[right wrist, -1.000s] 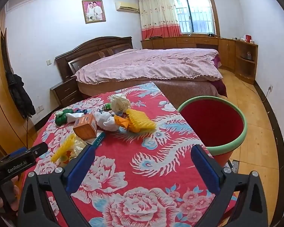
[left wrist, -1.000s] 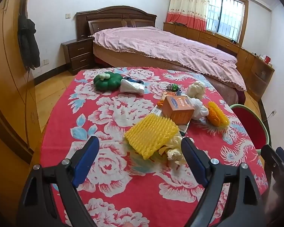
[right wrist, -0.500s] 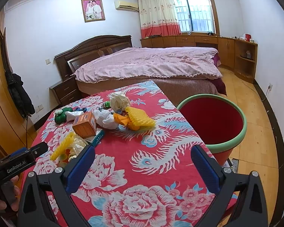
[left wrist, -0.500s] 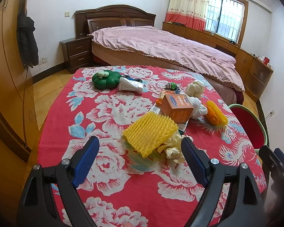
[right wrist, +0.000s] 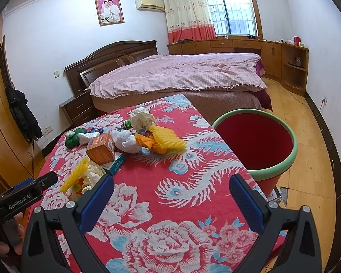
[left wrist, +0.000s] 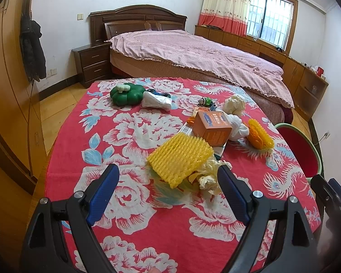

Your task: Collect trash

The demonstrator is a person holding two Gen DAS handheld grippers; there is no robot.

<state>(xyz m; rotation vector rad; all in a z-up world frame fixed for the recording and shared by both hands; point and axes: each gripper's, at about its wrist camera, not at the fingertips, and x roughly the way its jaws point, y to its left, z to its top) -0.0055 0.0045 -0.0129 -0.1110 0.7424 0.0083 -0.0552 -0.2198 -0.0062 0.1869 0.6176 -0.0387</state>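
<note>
Trash lies on a table with a red flowered cloth (left wrist: pixel 134 134): a yellow foam net (left wrist: pixel 179 159), crumpled paper (left wrist: pixel 208 177), an orange box (left wrist: pixel 212 125), white wads (left wrist: pixel 235 127), a second yellow net (left wrist: pixel 260 134) and a paper ball (left wrist: pixel 234 104). My left gripper (left wrist: pixel 168 188) is open and empty, just short of the yellow net. My right gripper (right wrist: pixel 170 196) is open and empty over the cloth (right wrist: pixel 188 195). A red bin with a green rim (right wrist: pixel 257 141) stands right of the table; it also shows in the left wrist view (left wrist: pixel 300 150).
A green toy (left wrist: pixel 127 93) and a white bag (left wrist: pixel 156 100) lie at the table's far side. A bed (left wrist: pixel 193 54), a nightstand (left wrist: pixel 93 63) and a wardrobe (left wrist: pixel 9 91) surround the table. The left gripper's body (right wrist: pixel 22 195) shows in the right view.
Both views have shifted slightly; the trash sits a little nearer to my left gripper. Both grippers stay open and nothing on the table has moved.
</note>
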